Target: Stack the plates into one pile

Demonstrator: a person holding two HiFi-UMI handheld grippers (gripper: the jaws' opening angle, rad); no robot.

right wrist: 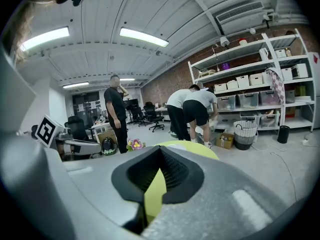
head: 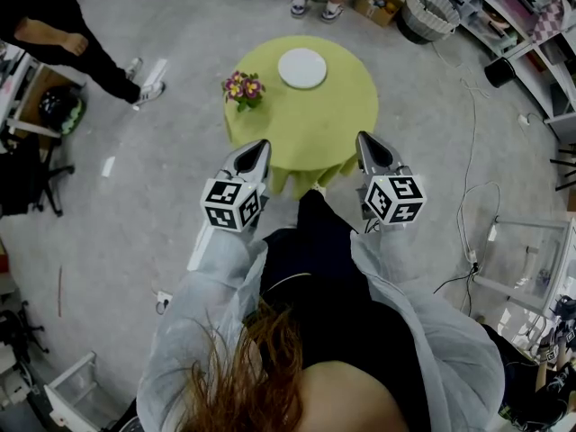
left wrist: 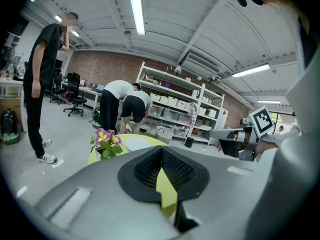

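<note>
A white plate (head: 301,67) lies flat on the far side of the round green table (head: 310,129); whether it is one plate or a pile I cannot tell. In the left gripper view the plate (left wrist: 136,143) shows just past the flower pot (left wrist: 106,143). My left gripper (head: 257,146) and right gripper (head: 364,139) hover side by side over the table's near edge, well short of the plate. Both point at the table. The jaws of each meet at their tips with nothing between them (left wrist: 161,149) (right wrist: 160,150).
A pot of pink and yellow flowers (head: 244,88) stands at the table's left edge. A person in black (head: 63,43) stands at the far left, and others stand behind the table (head: 310,5). A basket (head: 427,12), shelves (head: 526,16) and floor cables (head: 468,196) are on the right.
</note>
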